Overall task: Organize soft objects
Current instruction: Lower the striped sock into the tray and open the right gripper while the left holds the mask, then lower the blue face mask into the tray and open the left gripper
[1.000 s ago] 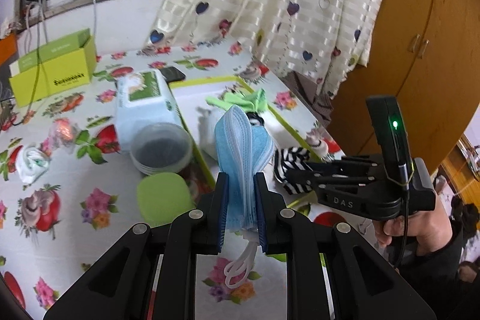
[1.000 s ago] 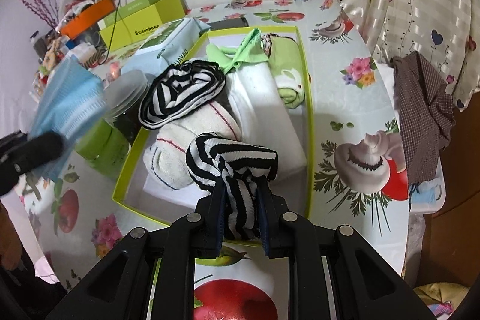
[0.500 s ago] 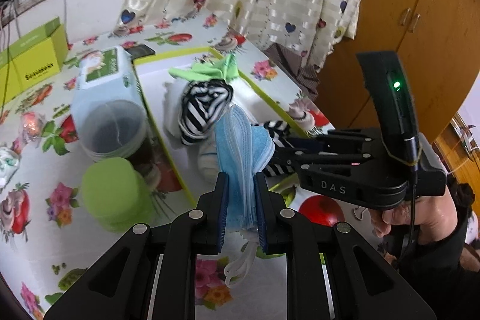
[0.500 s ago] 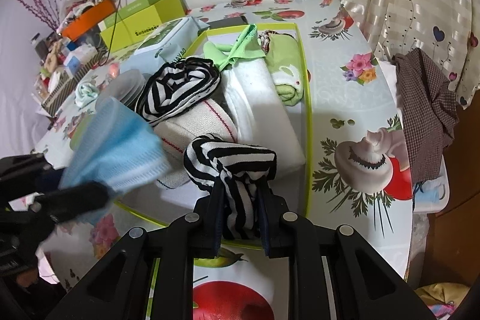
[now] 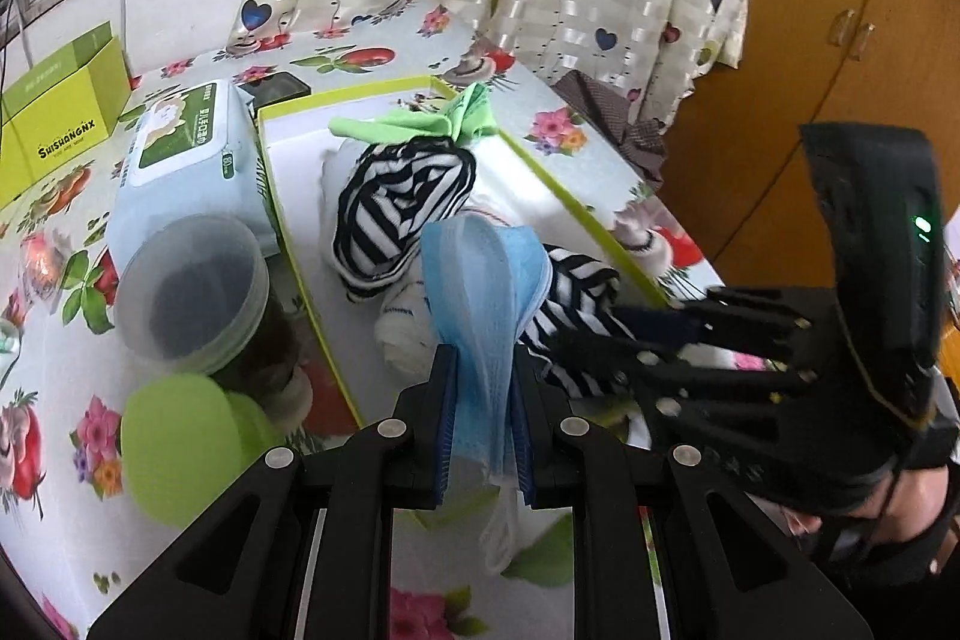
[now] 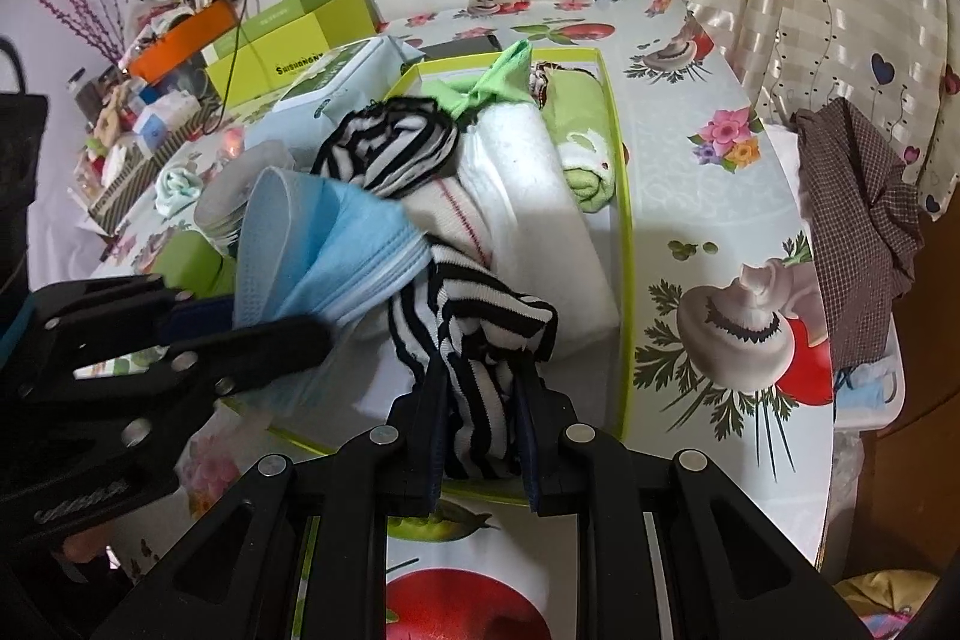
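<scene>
You held blue face mask stack [image 5: 486,280] upright, beside striped sock [image 6: 474,334] over green-rimmed tray [image 6: 624,244]; second striped sock [image 6: 390,148], towels lay inside.

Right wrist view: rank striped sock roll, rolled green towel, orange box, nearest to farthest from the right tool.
1. Striped sock roll: in the tray, just beyond the right tool, slightly left.
2. Rolled green towel: along the tray's right wall, farther in.
3. Orange box: far left, at the table's back.
</scene>
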`<state>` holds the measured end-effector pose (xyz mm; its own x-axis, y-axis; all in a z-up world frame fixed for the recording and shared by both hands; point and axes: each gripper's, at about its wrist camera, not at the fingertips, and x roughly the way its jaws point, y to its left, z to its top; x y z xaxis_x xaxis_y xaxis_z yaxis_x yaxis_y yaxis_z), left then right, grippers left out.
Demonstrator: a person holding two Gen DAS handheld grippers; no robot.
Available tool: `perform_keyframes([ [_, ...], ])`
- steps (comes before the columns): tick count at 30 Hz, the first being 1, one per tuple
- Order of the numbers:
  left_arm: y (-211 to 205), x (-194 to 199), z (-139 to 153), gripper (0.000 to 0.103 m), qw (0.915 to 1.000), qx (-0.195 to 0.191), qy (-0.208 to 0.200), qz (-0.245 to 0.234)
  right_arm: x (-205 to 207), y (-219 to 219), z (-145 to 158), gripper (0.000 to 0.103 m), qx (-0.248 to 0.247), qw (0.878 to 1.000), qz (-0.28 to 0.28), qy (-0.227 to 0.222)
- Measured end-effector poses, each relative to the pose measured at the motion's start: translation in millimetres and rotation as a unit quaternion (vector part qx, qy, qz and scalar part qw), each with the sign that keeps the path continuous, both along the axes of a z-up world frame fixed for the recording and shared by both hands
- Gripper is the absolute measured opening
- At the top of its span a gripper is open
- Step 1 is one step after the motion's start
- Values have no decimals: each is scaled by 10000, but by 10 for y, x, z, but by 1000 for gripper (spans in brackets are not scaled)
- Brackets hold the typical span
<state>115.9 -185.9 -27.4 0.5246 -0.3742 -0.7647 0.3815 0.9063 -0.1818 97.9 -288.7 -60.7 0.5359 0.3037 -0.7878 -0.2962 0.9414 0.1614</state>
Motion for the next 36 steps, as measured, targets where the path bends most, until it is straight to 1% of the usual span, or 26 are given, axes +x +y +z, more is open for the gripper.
perform_keyframes([
  [8,8,223,-89,18,9997,124,25,220,30,16,-18,18,-21,10000,-5,-5],
  [12,24,212,-82,18,9998,84,55,157,36,11,-19,18,-20,10000,-12,5],
  [15,27,134,-52,18,10000,8,88,-12,27,29,-4,25,-66,10000,-1,4],
  [17,20,65,-21,22,10000,9,47,-84,-2,60,29,41,-200,9998,-3,-87],
  [18,21,36,-9,23,9999,-1,29,-112,-16,71,50,43,-249,9996,-12,-137],
  [21,51,-40,41,29,9999,-49,-38,-152,-55,76,114,43,-319,9992,-34,-222],
  [23,86,-74,80,36,9998,-92,-96,-138,-87,76,160,43,-366,9989,-61,-293],
  [26,127,-108,127,40,9997,-137,-179,-132,-133,70,225,44,-382,9985,-95,-370],
  [36,237,-188,297,40,9987,-355,-368,-67,-245,60,410,44,-353,9971,-221,-641],
])
